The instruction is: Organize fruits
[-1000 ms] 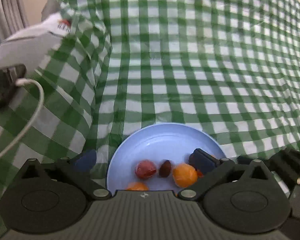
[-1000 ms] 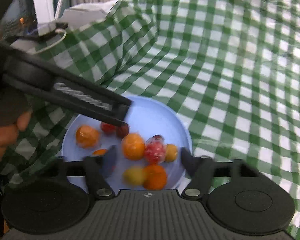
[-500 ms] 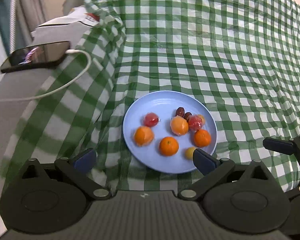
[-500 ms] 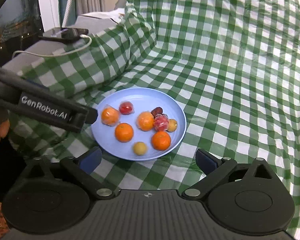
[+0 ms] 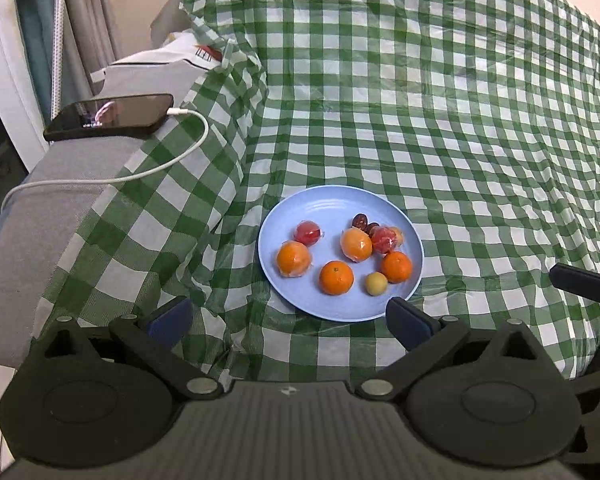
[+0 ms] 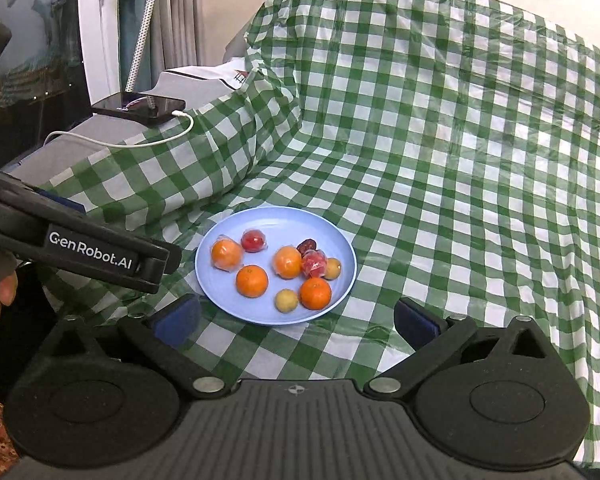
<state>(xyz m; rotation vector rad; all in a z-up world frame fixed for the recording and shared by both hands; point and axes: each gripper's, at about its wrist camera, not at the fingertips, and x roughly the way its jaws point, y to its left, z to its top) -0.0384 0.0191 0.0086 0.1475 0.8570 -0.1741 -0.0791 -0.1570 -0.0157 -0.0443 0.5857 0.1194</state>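
Plate (image 5: 332, 312) near front cloth (image 5: 460, 140) edge; open cloth behind.

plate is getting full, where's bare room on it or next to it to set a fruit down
On the plate, only the far rim strip behind the fruits is bare; the middle and right are crowded around the wrapped orange. The checked cloth right of and behind the plate is open. Left, the cloth bunches up toward the phone.
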